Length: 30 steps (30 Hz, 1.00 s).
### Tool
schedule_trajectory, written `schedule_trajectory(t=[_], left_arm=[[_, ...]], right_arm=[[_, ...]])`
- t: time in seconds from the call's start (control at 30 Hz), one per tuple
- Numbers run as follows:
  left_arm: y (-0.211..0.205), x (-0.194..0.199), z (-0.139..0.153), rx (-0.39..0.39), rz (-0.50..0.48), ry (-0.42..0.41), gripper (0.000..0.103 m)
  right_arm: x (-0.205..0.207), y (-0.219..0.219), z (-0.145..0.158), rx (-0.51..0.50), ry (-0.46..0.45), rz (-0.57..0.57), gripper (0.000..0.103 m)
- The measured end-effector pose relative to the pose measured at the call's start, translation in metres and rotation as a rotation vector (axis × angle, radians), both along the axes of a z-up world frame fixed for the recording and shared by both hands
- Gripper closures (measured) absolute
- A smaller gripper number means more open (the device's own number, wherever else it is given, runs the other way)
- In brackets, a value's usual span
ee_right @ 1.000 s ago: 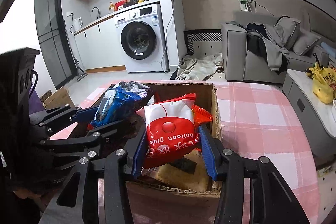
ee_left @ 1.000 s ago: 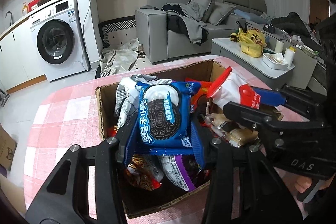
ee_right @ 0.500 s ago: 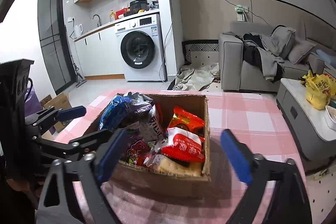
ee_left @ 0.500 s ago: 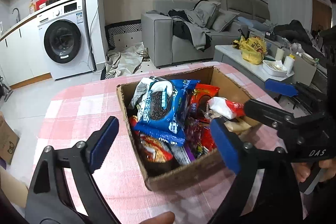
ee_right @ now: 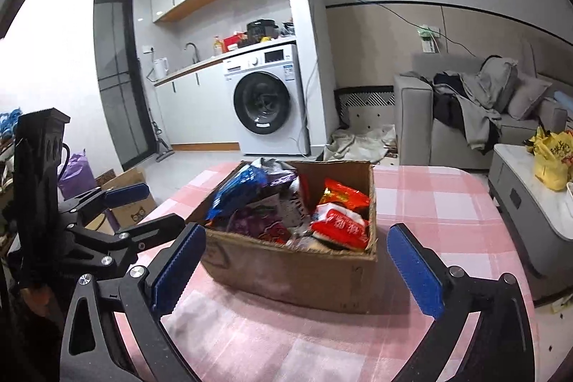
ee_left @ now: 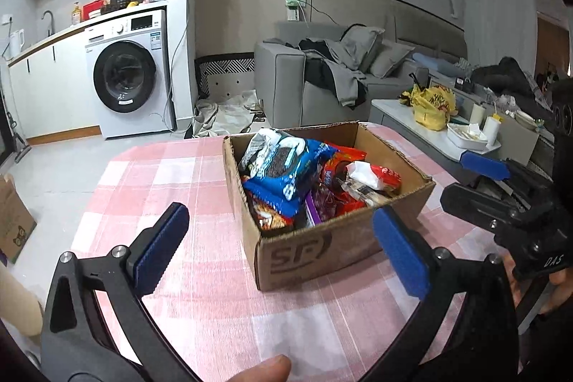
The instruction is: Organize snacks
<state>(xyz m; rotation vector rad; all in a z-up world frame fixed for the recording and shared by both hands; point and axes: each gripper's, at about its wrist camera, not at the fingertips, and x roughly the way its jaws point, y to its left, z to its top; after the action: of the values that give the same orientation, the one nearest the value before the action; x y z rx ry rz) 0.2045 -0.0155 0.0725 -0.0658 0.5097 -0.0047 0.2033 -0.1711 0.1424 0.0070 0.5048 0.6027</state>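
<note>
A cardboard box [ee_left: 315, 249] full of snack packets stands on the pink checked table [ee_left: 200, 296]. A blue Oreo packet [ee_left: 283, 167] lies on top at its left; a red-and-white packet [ee_left: 376, 174] lies at its right. My left gripper [ee_left: 283, 249] is open and empty, held back from the box's near corner. In the right wrist view the box [ee_right: 297, 271] sits ahead of my right gripper [ee_right: 297, 267], which is open and empty. The red-and-white packet [ee_right: 340, 224] and the blue packet [ee_right: 236, 192] lie inside. Each gripper shows in the other's view.
The table [ee_right: 447, 203] is round-edged. A grey sofa [ee_left: 322, 88] and a low white table [ee_left: 429, 131] with a yellow bag [ee_left: 433, 106] stand behind. A washing machine [ee_left: 125, 77] is at the back left. A cardboard box [ee_right: 125, 192] sits on the floor.
Both grippers let go of their packets, the blue Oreo and the red-and-white one, into the box, opened wide and drew back and up from it.
</note>
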Motion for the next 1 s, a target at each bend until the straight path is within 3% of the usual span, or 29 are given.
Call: schedule_trajectory(t=[0.33, 0.63, 1.0], left_arm=[[0.011, -0.039, -0.032, -0.006, 0.07, -0.047, 0.0], [0.008, -0.034, -0.056, 0.011, 0.079, -0.057, 0.0], [0.007, -0.027, -0.062, 0.0, 0.092, -0.061, 0.0]], right_arm=[[-0.02, -0.004, -0.026, 0.004, -0.023, 0.027, 0.0], [-0.019, -0.01, -0.042, 0.027, -0.026, 0.016, 0.0], [-0.023, -0.012, -0.047, 0.038, -0.065, -0.002, 0.0]])
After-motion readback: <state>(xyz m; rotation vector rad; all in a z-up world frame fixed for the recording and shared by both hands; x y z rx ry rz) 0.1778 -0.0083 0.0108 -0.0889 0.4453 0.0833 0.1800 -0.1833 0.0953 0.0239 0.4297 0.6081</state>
